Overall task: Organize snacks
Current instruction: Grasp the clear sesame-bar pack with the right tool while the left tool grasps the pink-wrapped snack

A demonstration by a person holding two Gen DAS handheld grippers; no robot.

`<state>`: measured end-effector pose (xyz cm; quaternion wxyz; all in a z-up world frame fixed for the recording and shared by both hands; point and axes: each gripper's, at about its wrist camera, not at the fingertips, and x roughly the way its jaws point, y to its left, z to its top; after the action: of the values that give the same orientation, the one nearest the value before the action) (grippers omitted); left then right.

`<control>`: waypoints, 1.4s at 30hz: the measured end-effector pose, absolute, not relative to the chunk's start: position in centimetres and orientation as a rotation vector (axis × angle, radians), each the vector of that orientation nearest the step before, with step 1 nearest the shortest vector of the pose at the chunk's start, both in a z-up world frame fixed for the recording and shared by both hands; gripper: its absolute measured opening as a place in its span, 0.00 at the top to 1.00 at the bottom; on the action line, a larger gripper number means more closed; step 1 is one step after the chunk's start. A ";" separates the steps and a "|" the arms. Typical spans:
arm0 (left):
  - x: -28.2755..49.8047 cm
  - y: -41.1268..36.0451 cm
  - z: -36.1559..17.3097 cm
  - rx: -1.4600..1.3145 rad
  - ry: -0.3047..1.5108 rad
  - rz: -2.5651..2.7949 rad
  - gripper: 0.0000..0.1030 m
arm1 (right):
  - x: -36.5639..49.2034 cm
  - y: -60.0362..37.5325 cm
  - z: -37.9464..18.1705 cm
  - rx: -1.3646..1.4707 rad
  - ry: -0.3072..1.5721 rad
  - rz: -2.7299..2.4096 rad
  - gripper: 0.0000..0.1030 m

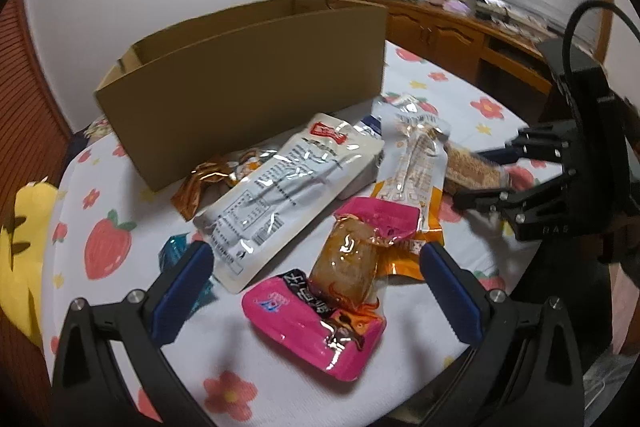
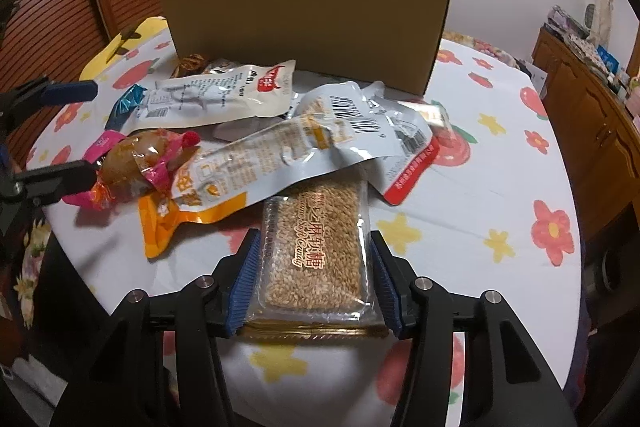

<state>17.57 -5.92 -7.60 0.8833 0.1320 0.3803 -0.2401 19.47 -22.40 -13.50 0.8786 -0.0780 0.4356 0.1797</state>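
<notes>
sesame pack [image 2: 316, 251] reading "Soft Candy", barcoded pouch [image 2: 356, 115]

We cannot see inside the cardboard box [image 2: 304, 23]; the sesame candy pack [image 2: 316, 247] has its far end tucked under the orange-edged pouch [image 2: 224, 183].

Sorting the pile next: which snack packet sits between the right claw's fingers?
The clear-wrapped sesame candy bar, nearest that right claw; its far end is tucked under the orange-edged packet.
</notes>
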 end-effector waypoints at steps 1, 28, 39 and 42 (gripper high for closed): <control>17.8 -6.1 -7.7 0.288 0.801 -0.510 0.00 | 19.5 -22.6 -13.5 -0.163 0.909 0.376 0.48; 20.3 -8.6 -9.4 0.428 0.986 -0.711 0.53 | 19.6 -23.5 -13.5 -0.190 0.912 0.415 0.48; 20.6 -7.3 -9.8 0.334 0.987 -0.714 0.65 | 20.1 -23.2 -13.5 -0.200 0.933 0.405 0.48; 20.1 -6.8 -9.7 0.313 0.976 -0.701 0.66 | 20.1 -23.2 -13.5 -0.206 0.939 0.408 0.51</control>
<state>20.07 -6.80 -9.74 0.8135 0.1464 0.4571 -0.3285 20.05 -23.16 -13.49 0.8668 -0.0986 0.4483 0.1951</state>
